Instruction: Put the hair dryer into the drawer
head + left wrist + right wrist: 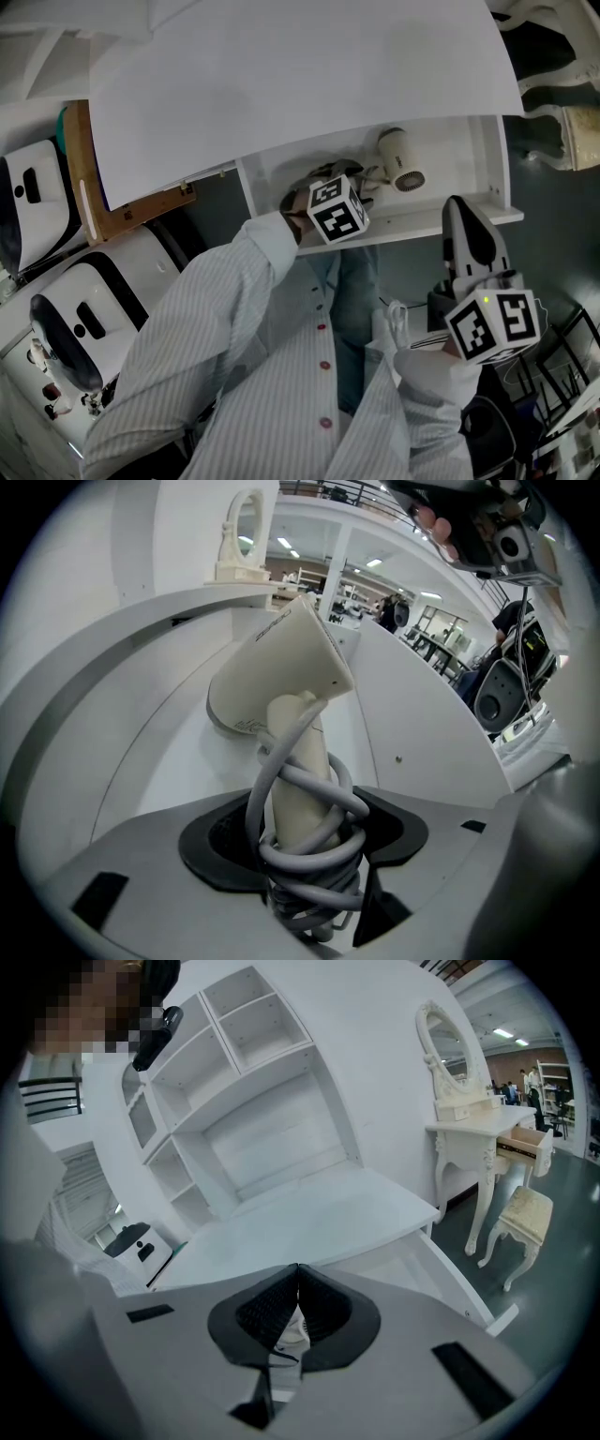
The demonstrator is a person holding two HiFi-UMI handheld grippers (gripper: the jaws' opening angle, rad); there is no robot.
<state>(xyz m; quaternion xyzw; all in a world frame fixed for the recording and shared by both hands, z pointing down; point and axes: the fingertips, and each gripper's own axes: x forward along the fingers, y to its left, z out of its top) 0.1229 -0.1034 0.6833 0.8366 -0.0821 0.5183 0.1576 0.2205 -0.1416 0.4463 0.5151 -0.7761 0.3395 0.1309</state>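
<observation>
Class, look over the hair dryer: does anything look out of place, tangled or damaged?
Nothing is damaged or spilled. One untidy detail: the grey cord is wound in loose, uneven loops round the handle of the hair dryer, where the left gripper clamps it.

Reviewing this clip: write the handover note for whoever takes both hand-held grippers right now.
Left hand-held gripper: shut on the hair dryer, clamped round its cord-wrapped handle, reaching into the open drawer.
Right hand-held gripper: shut, nothing between its jaws, held outside the drawer near its front.
Done: the hair dryer is inside the drawer. Whether it rests on the drawer floor cannot be told.
Left: lower it if needed, open the left jaws, draw the gripper out without snagging the cord.
</observation>
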